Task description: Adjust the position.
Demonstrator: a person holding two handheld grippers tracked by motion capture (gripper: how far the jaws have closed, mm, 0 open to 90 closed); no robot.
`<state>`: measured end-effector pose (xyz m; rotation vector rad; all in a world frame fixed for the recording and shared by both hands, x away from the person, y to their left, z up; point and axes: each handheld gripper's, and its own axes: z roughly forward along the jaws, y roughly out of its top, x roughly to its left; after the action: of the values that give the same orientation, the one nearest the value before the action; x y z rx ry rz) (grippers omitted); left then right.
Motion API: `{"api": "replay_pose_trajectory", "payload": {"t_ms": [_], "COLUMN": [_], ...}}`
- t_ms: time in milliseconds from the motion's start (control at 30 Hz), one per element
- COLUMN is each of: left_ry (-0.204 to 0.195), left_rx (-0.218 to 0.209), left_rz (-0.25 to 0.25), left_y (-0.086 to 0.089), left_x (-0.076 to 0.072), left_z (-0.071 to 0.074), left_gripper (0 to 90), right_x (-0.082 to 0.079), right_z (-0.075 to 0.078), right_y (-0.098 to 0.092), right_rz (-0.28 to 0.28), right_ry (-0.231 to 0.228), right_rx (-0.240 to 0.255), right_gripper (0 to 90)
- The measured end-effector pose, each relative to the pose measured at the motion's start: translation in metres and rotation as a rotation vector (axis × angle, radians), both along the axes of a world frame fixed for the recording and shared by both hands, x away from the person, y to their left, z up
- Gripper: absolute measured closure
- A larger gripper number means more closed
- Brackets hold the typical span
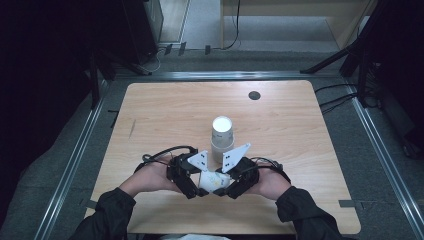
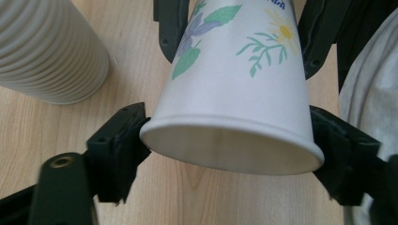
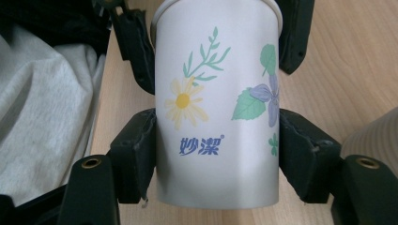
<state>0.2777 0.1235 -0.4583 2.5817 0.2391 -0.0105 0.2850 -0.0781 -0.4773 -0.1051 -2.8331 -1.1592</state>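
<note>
Paper cup [image 1: 214,181] with a flower print hangs just above the near edge of the table [image 1: 165,115], lying roughly on its side between the person's two hands. Left gripper [image 1: 192,186] has its black jaws closed against the cup at the wide rim end; in the left gripper view the open mouth [image 2: 232,150] faces the camera with a jaw pressed to each side of it. Right gripper [image 1: 231,189] has its jaws closed on the narrow base end, and in the right gripper view they squeeze the printed wall [image 3: 218,108] from both sides beside the blue lettering. So both tools grip the same cup, one at each end.

A little farther out, a stack of ribbed white cups [image 1: 222,134] stands upside down near the middle of the table, close to the grippers but apart from them. Beyond it a small dark round cap [image 1: 254,95] sits in the tabletop near the far edge.

To my eye the step in hand is a two-handed hold, either a handover or a turning of the cup. The next move probably calls for one gripper to let go while the other keeps a light, steady squeeze, since the thin paper wall would crumple easily.
</note>
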Motion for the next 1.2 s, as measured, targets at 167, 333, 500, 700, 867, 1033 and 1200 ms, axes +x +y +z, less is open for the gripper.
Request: {"api": "replay_pose_trajectory", "payload": {"t_ms": [167,333,500,700,867,1033,1200], "left_ry": [0.006,0.006,0.023,0.073,0.071,0.068,0.091], "left_rx": [-0.057,-0.098,-0.163,-0.241,-0.297,-0.36,-0.441], "left_rz": [0.03,0.05,0.065,0.088,0.107,0.123,0.137], "left_y": [0.005,0.01,0.016,0.022,0.023,0.025,0.027], "left_x": [0.002,0.005,0.007,0.009,0.008,0.006,0.004], "left_z": [0.005,0.009,0.013,0.015,0.018,0.021,0.024], "left_gripper": [12.4,12.2,12.2,12.2,12.4,12.9,14.8], "right_x": [0.002,0.005,0.008,0.01,0.012,0.012,0.011], "right_z": [0.004,0.009,0.016,0.024,0.026,0.026,0.026], "right_y": [-0.006,-0.014,-0.023,-0.033,-0.036,-0.035,-0.03], "right_rz": [-0.013,-0.034,-0.046,-0.062,-0.062,-0.048,-0.024], "right_ry": [-0.005,-0.004,0.001,0.018,0.028,0.038,0.055], "right_rx": [0.032,0.068,0.124,0.203,0.229,0.242,0.251], "right_gripper": [34.3,34.3,34.2,34.2,34.1,34.1,34.1]}}
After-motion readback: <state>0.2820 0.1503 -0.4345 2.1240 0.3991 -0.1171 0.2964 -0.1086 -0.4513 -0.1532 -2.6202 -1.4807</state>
